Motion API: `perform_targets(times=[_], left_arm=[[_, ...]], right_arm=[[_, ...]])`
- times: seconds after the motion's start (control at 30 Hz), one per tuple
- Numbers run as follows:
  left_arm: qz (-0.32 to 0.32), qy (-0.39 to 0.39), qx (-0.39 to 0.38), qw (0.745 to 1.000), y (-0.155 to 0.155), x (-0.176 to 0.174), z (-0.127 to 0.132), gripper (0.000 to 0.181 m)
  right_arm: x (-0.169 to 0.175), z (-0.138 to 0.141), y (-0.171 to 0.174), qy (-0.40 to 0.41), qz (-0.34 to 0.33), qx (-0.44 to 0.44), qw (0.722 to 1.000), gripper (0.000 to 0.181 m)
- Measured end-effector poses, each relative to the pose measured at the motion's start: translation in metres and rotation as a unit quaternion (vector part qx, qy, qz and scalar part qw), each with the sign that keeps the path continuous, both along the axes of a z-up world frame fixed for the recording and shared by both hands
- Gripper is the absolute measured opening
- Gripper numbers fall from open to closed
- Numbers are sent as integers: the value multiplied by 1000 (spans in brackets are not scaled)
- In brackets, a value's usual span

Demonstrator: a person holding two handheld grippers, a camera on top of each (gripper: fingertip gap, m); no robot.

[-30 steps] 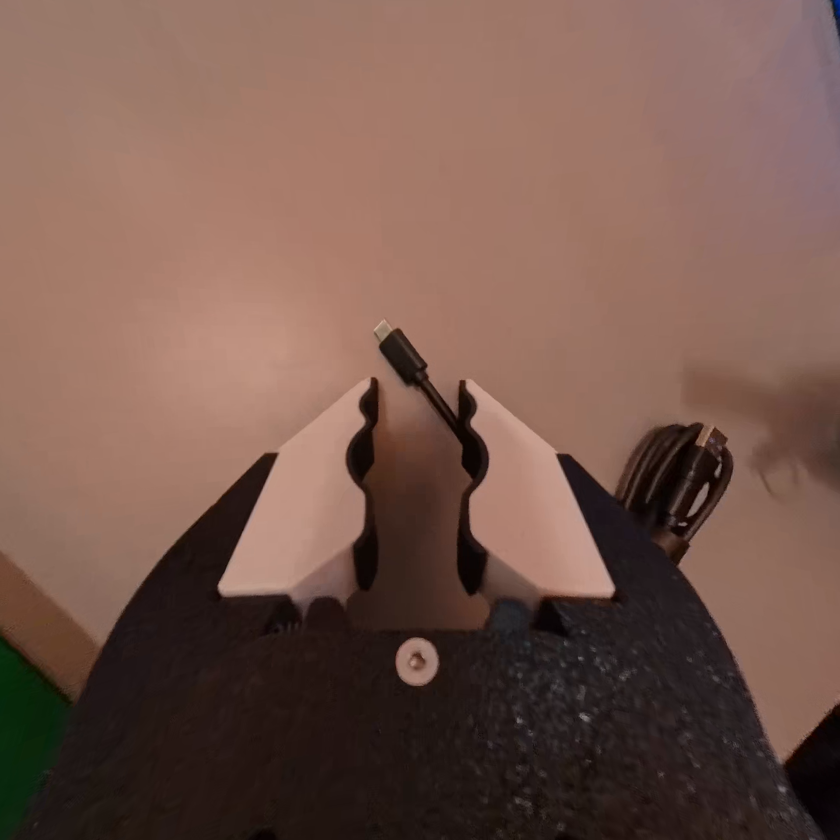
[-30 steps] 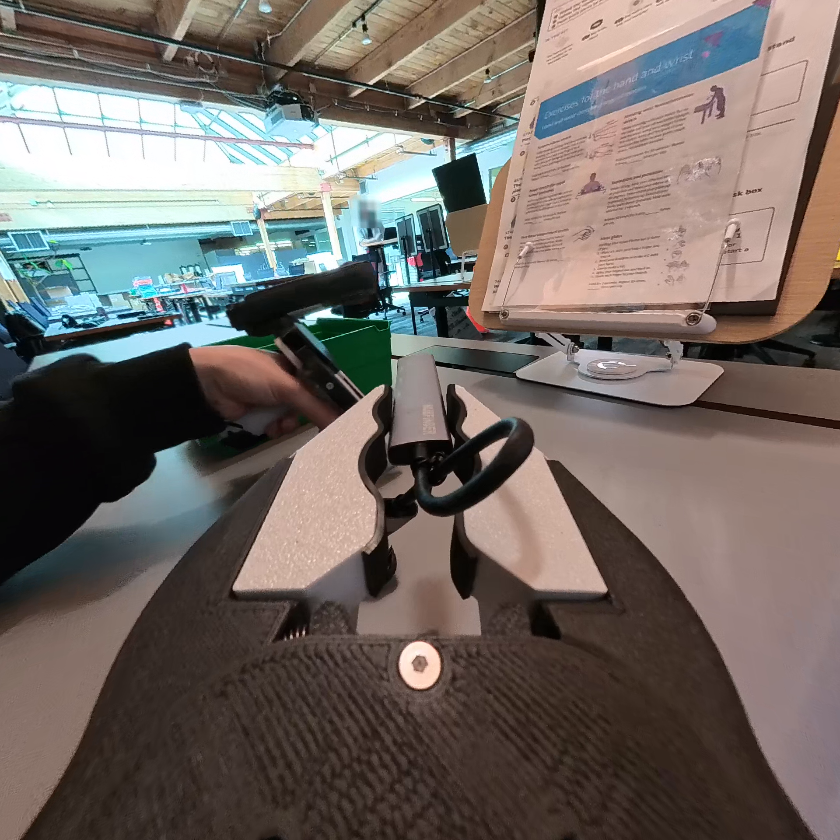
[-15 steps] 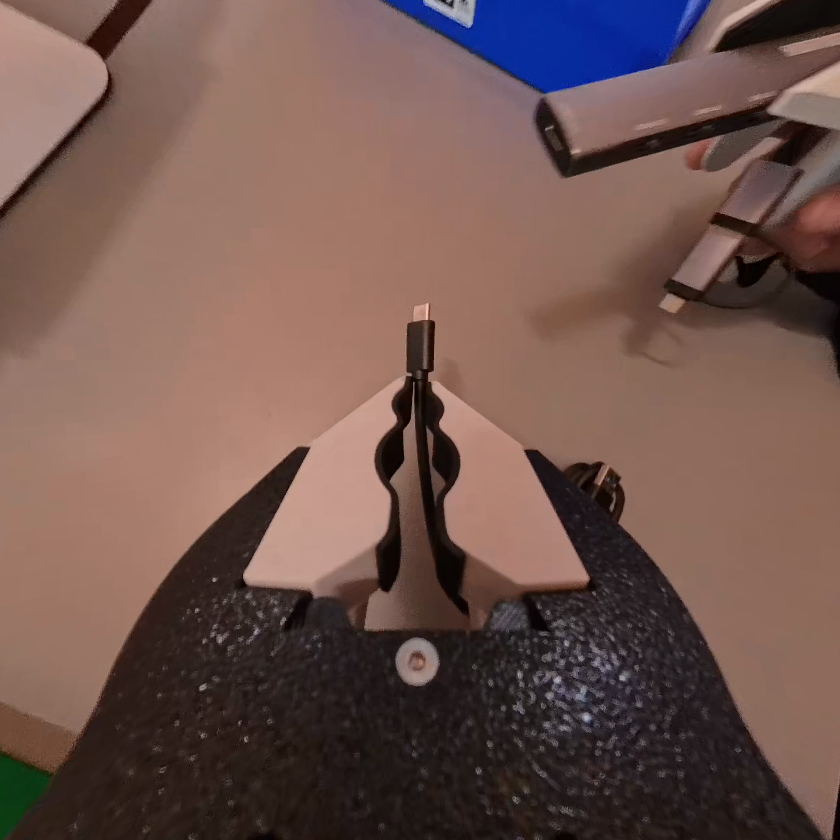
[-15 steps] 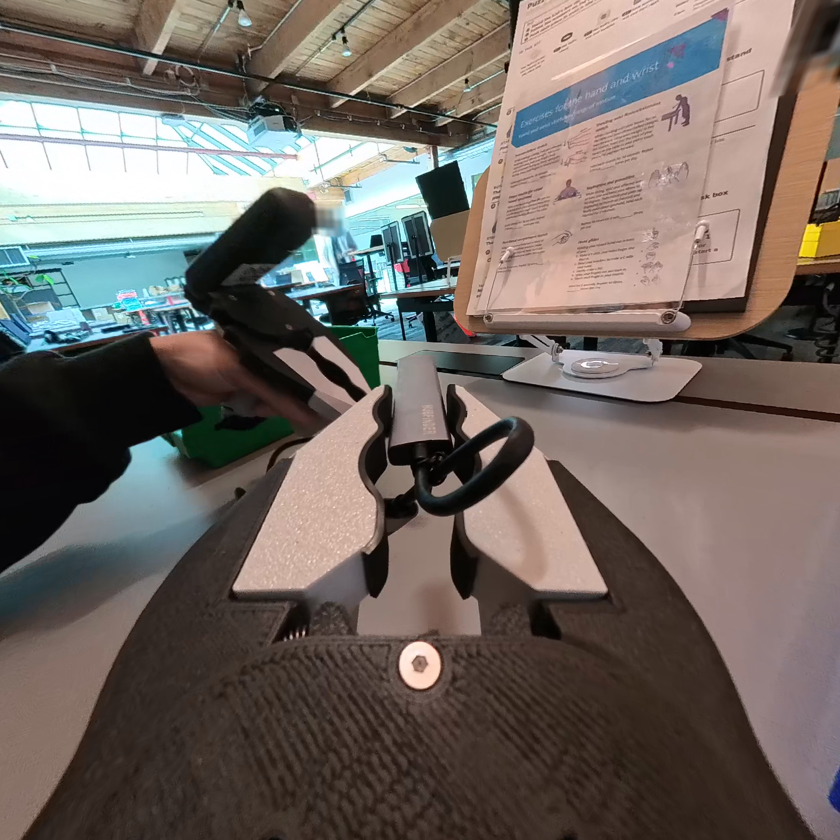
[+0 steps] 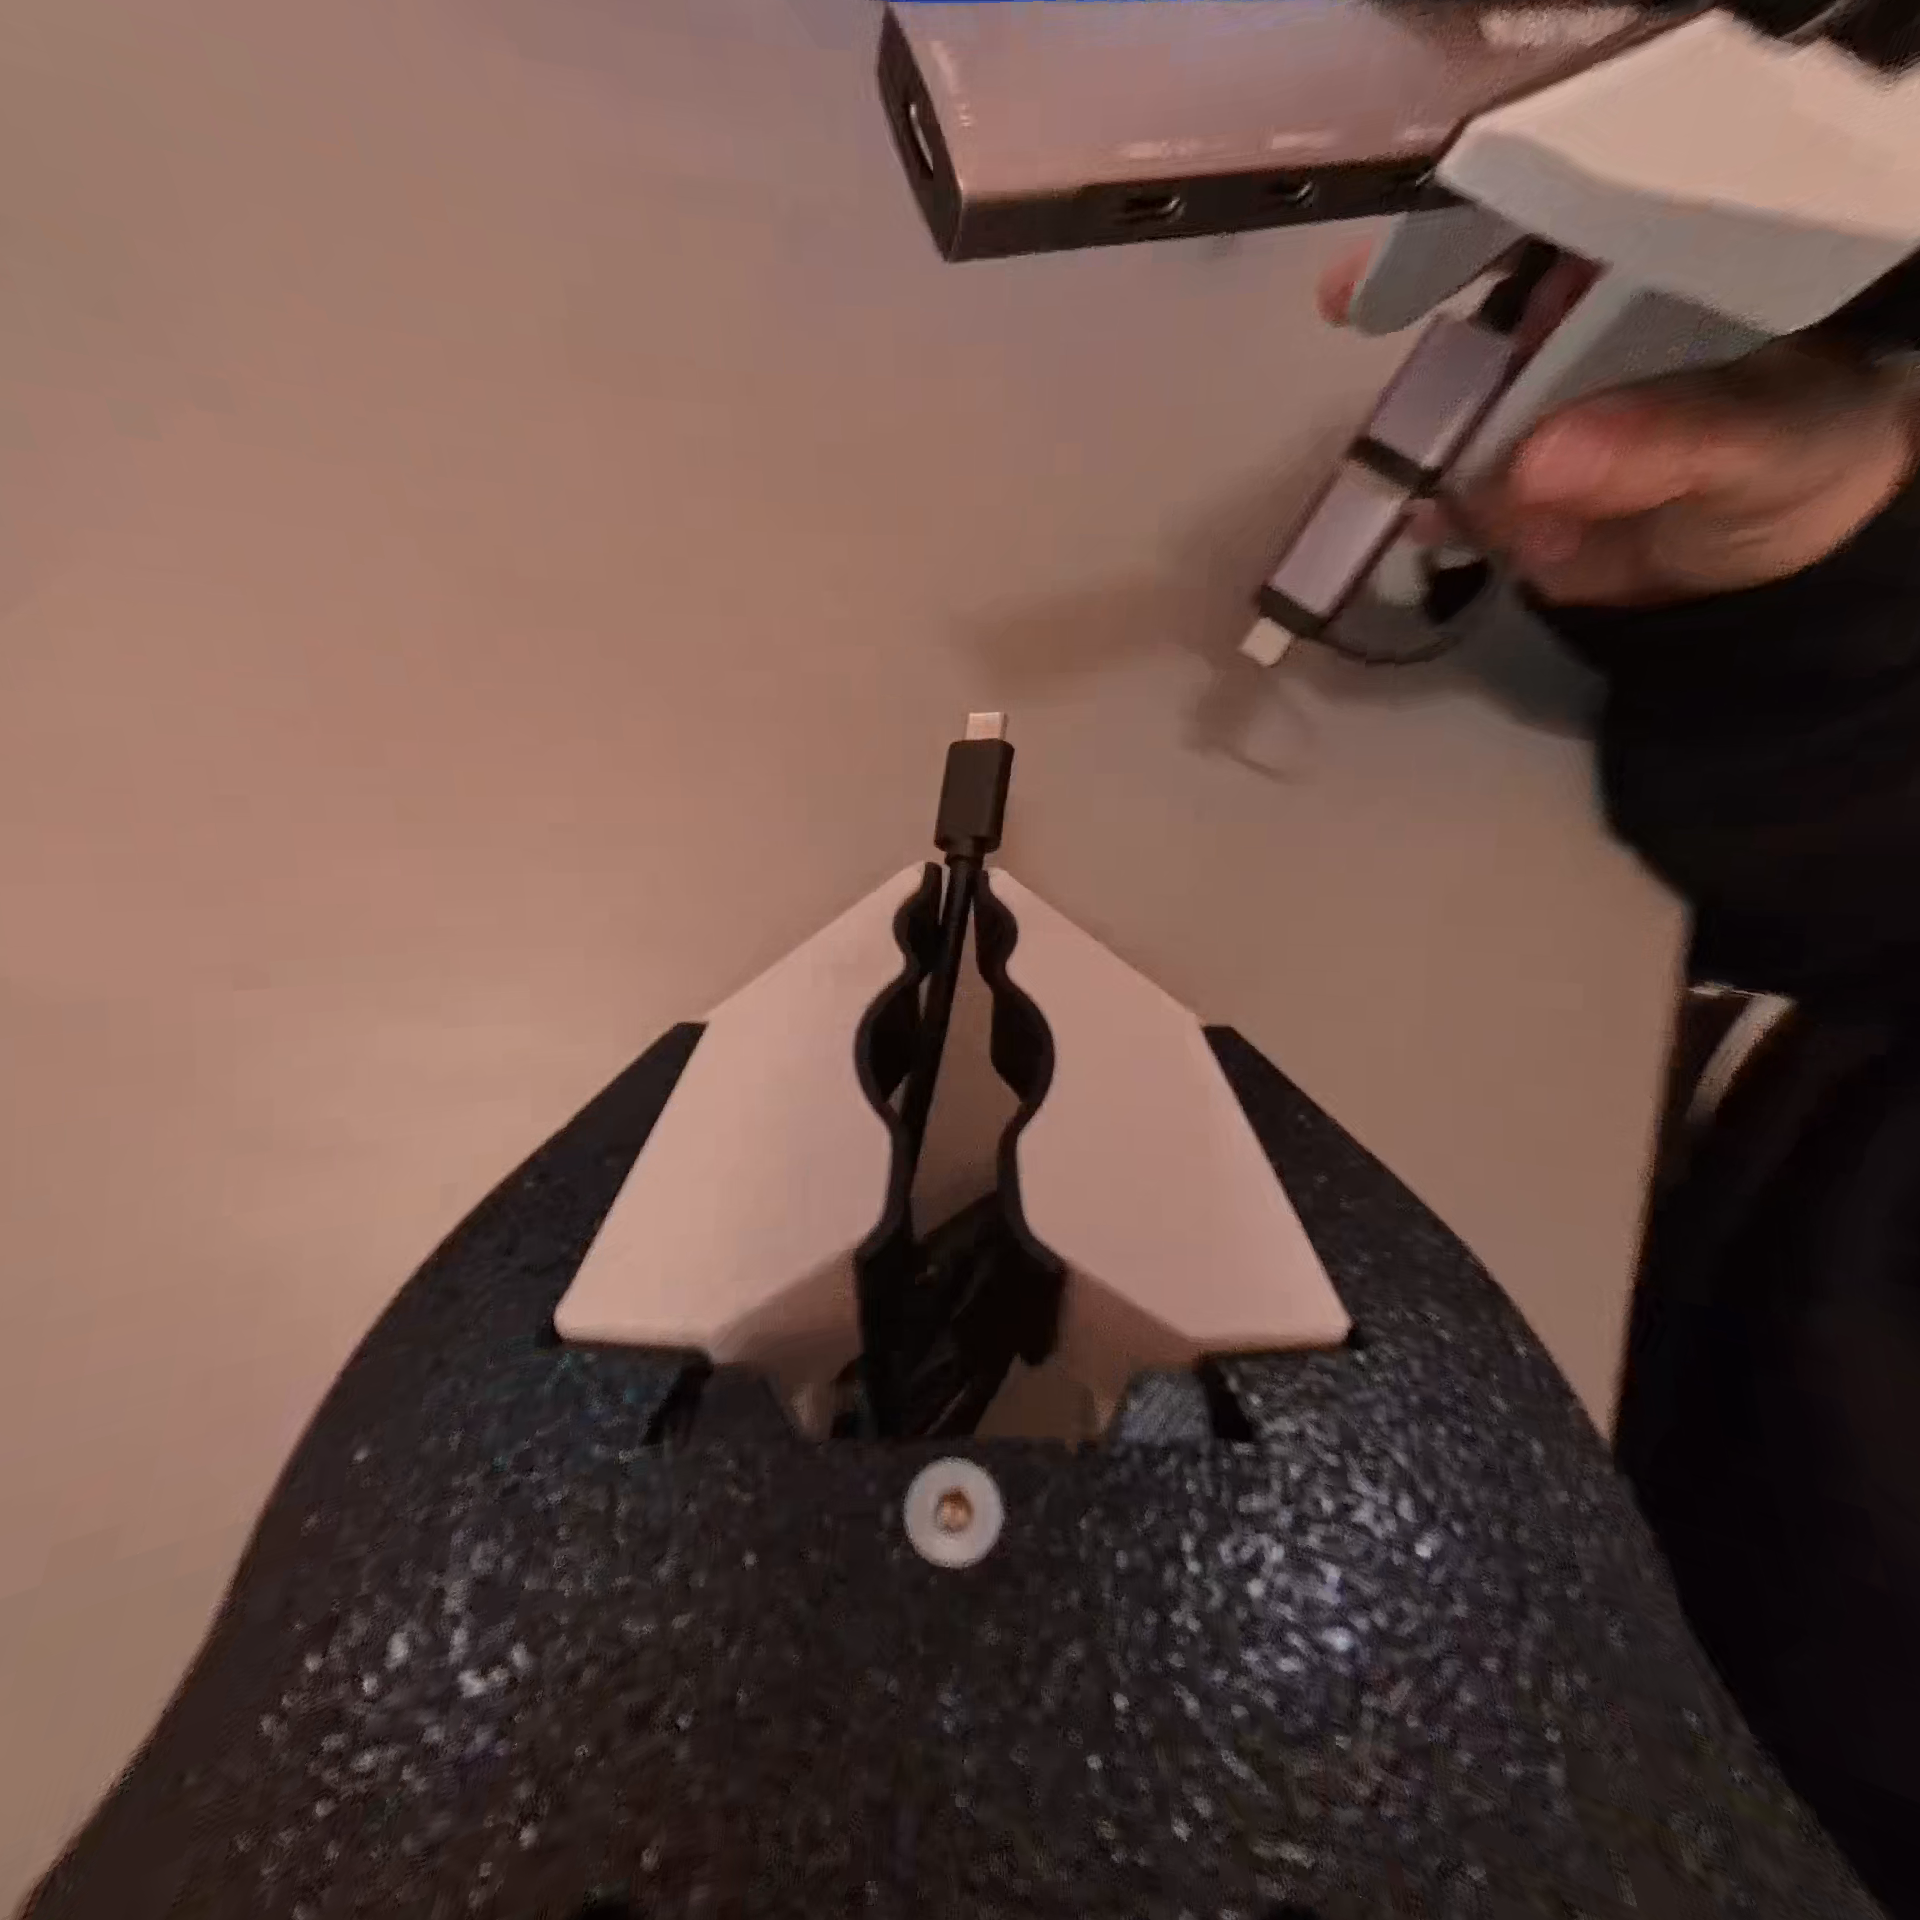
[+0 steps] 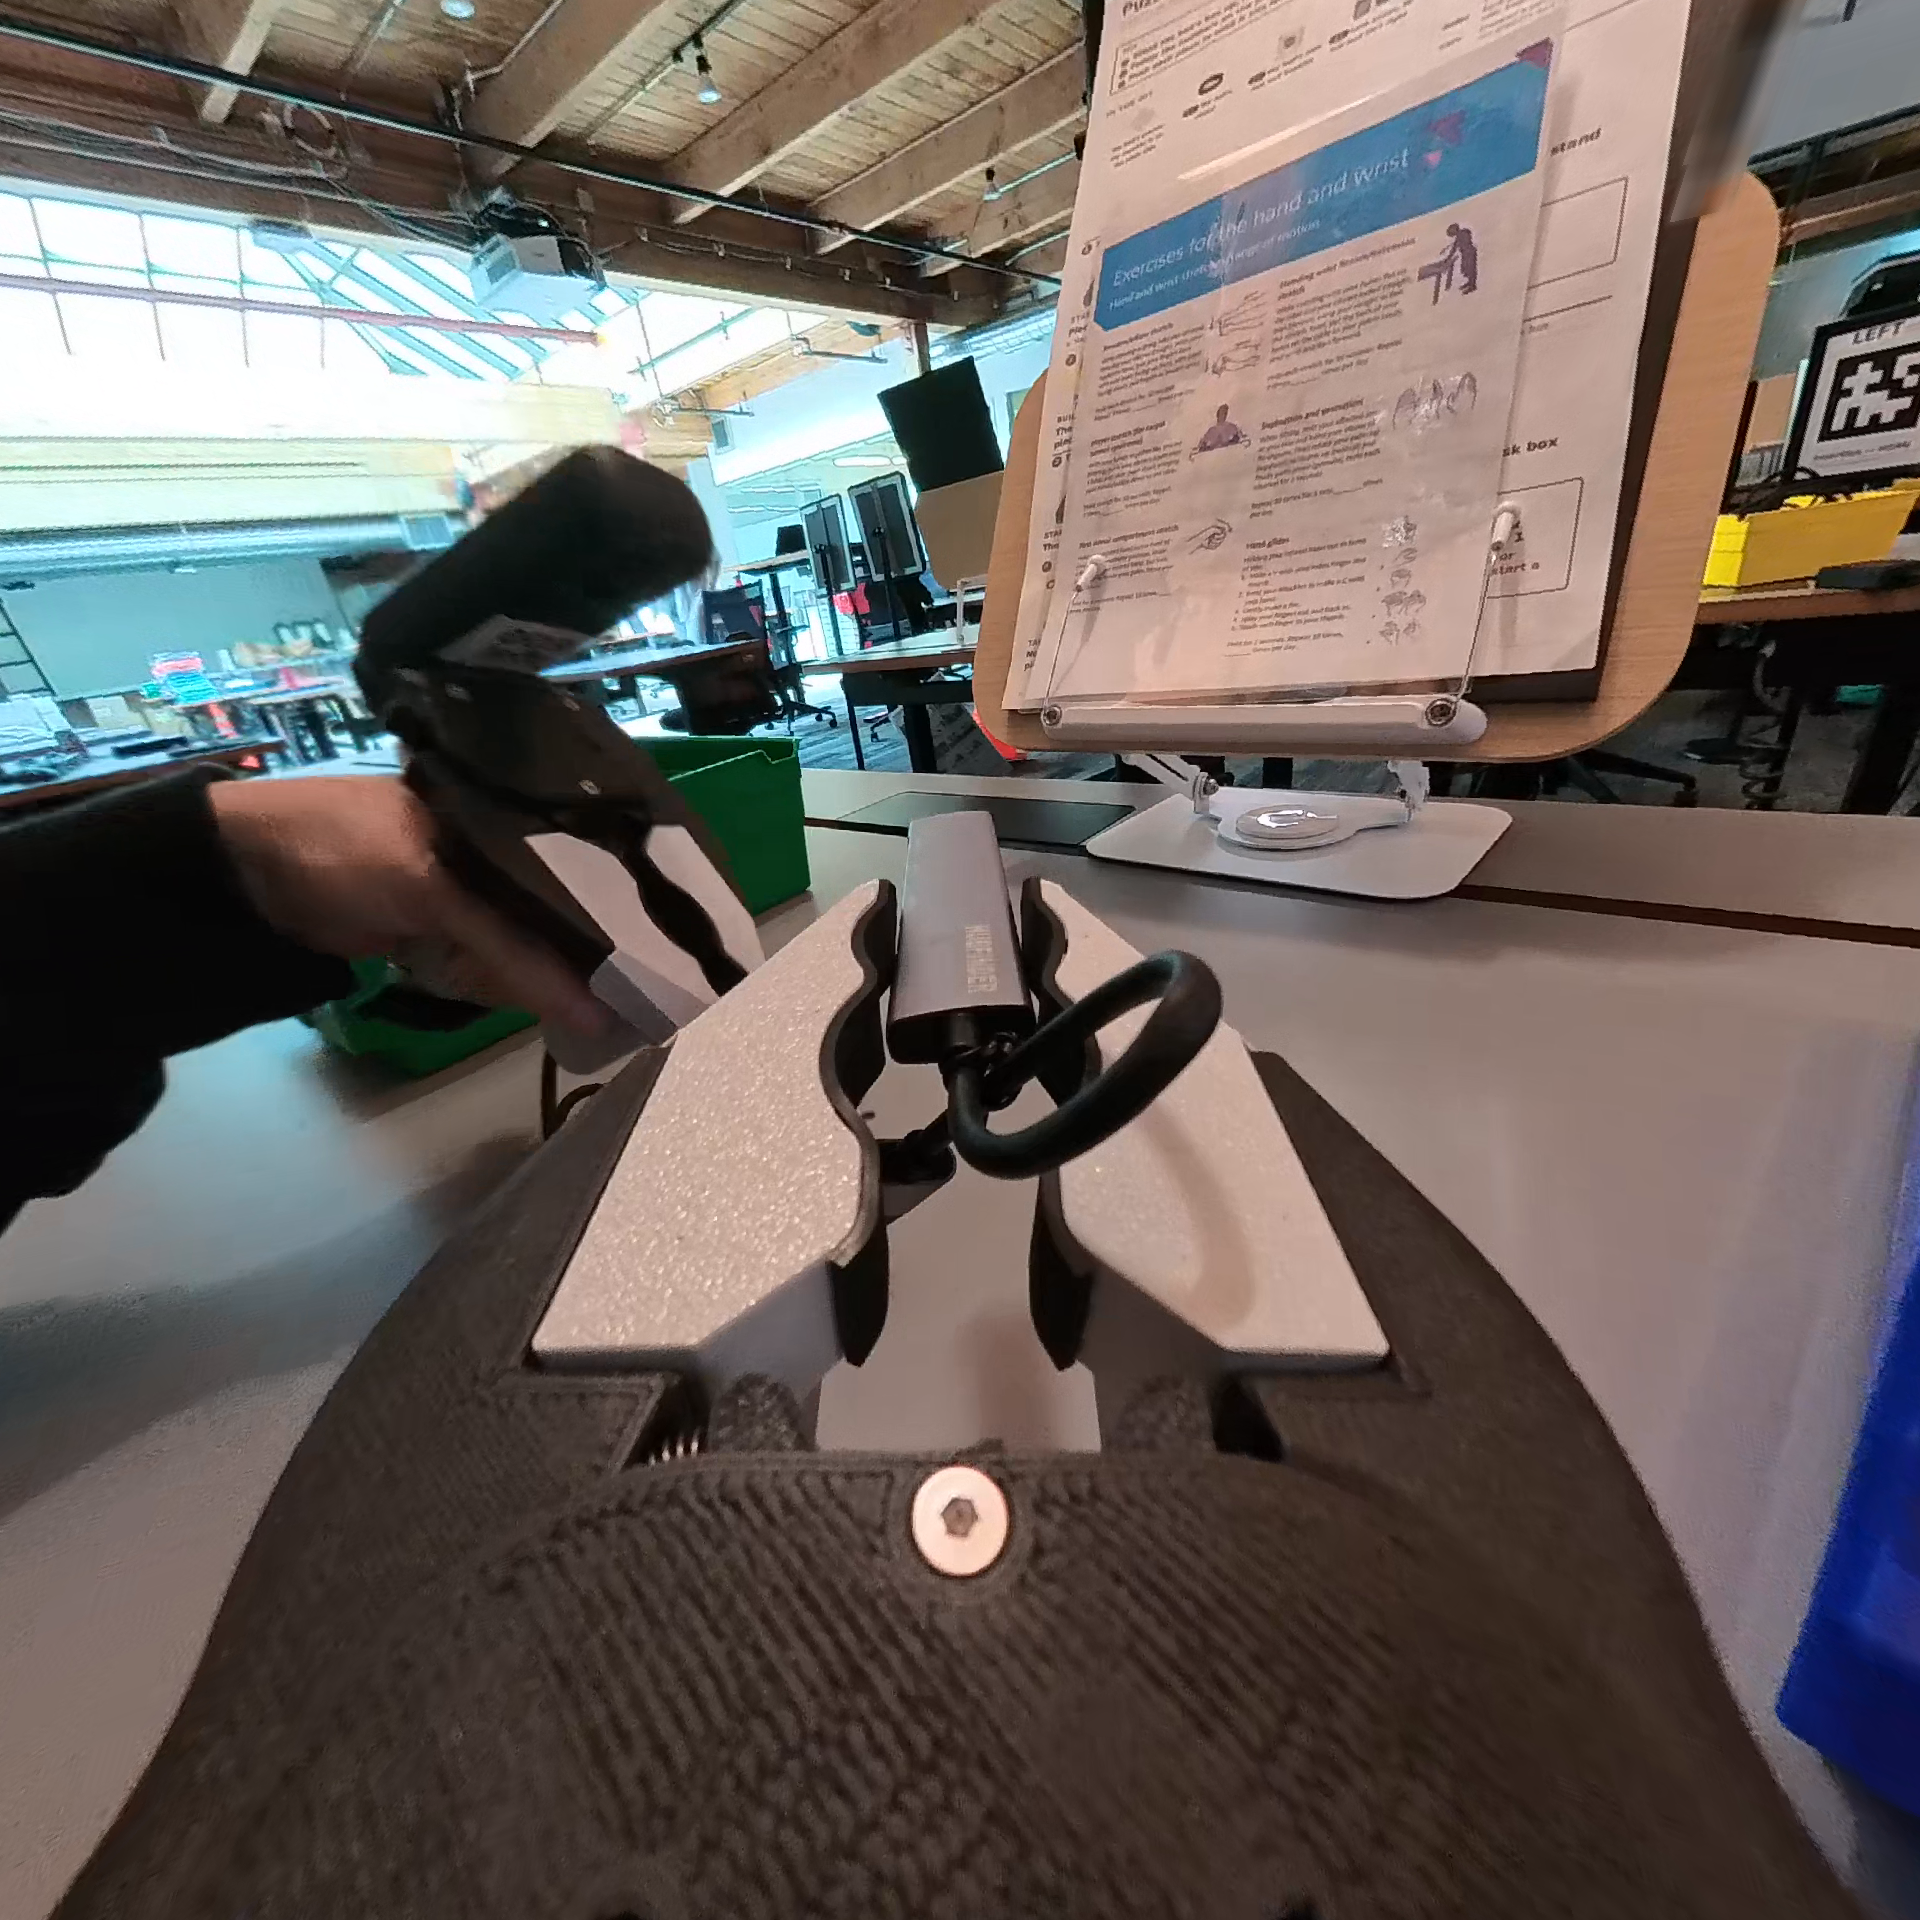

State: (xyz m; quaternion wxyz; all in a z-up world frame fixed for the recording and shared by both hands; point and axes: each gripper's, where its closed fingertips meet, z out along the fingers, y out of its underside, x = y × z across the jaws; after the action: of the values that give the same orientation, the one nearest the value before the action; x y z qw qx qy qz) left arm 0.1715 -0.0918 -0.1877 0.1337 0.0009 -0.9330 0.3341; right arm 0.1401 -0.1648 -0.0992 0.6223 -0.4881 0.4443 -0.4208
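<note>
Your left tool (image 5: 958, 868): pale fingers, black speckled body, black cable (image 5: 971, 795) with silver plug tip. Your right tool (image 6: 956, 914): grey textured fingers, dark grey hub (image 6: 951, 925), black loop. Worktop (image 6: 1558, 1091) light grey; green bin (image 6: 748, 805); blue bin (image 6: 1860, 1621).

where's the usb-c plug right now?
In the left wrist view, the USB-C plug juts just past the tips of the left gripper, shut on its black cable, below the grey hub.
</note>
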Motion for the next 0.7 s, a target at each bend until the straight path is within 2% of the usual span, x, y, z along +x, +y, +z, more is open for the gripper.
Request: perform_targets(times=[0.1, 0.23, 0.3, 0.5, 0.6, 0.7], left_arm=[[-34, 80, -21, 996, -6, -2, -6, 4], [-48, 122, 5, 991, -5, 5, -26, 18], [-56, 129, 0, 990, -7, 5, -28, 26], [-40, 72, -64, 995, -27, 19, -24, 26], [-6, 56, -33, 998, -28, 29, -34, 26], [-6, 72, -12, 997, -29, 24, -39, 27]], right_arm=[[1, -1, -1, 2, -3, 1, 1000, 23], [1, -1, -5, 5, -12, 3, 1000, 23], [1, -1, -8, 6, -17, 4, 1000, 23], [2, -2, -11, 11, -24, 6, 1000, 23], [2, -3, -13, 13, -28, 9, 999, 23], [2, -4, -13, 16, -27, 11, 999, 23]])
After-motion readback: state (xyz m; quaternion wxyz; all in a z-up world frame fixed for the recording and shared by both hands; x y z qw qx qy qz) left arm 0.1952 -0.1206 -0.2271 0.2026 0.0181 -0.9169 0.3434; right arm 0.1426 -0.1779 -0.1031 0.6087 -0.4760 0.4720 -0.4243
